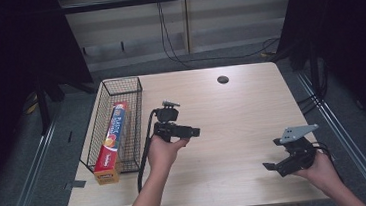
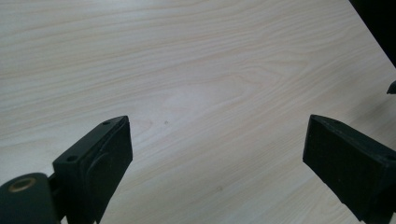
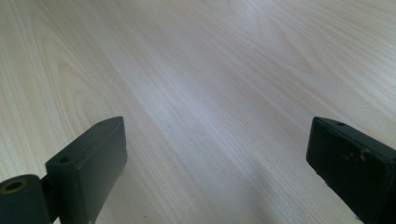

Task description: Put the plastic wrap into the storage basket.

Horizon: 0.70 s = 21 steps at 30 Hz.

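A long red and orange box lies lengthwise in a black wire basket at the table's left side, its near end sticking out over the basket's front. My left gripper hovers just right of the basket, pointing right, held by a hand. In the left gripper view my left gripper stands open over bare wood, nothing between its fingers. My right gripper rests low near the front right corner, pointing left. In the right gripper view my right gripper is also open and empty.
The light wooden table has a round cable hole near its back edge. Black curtains hang at both sides. Cables run along the floor behind the table and at the right.
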Each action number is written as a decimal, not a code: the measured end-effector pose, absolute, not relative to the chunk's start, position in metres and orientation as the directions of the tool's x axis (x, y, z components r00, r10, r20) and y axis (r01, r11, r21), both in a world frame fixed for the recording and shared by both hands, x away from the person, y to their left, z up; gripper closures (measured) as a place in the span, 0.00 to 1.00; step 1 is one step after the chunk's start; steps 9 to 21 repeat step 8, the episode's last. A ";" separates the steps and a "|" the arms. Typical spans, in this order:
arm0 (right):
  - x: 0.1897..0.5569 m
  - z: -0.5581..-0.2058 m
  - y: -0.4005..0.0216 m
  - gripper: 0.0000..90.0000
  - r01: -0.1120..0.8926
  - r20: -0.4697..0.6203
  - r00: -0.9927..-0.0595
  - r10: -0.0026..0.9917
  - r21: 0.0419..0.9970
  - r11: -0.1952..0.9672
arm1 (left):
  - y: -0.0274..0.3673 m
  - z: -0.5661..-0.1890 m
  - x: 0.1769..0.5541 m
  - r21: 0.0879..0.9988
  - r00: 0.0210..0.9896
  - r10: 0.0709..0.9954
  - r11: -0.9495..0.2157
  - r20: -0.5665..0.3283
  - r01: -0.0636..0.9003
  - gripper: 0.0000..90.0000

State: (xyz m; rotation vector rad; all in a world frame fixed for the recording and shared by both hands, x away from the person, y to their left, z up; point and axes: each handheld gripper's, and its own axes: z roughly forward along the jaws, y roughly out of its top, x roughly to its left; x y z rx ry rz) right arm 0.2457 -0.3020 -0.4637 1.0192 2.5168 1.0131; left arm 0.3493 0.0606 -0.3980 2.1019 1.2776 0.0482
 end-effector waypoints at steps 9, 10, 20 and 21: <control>0.248 -0.470 -0.299 0.05 0.535 0.042 -0.727 0.685 0.660 0.527 | 0.052 -0.414 0.341 0.567 0.552 0.781 -0.324 -0.291 0.757 0.09; 0.248 -0.470 -0.299 0.05 0.535 0.042 -0.727 0.685 0.660 0.527 | 0.052 -0.414 0.341 0.567 0.552 0.781 -0.324 -0.291 0.757 0.09; 0.248 -0.470 -0.299 0.05 0.535 0.042 -0.727 0.685 0.660 0.527 | 0.052 -0.414 0.341 0.567 0.552 0.781 -0.324 -0.291 0.757 0.09; 0.248 -0.470 -0.299 0.05 0.535 0.042 -0.727 0.685 0.660 0.527 | 0.052 -0.414 0.341 0.567 0.552 0.781 -0.324 -0.291 0.757 0.09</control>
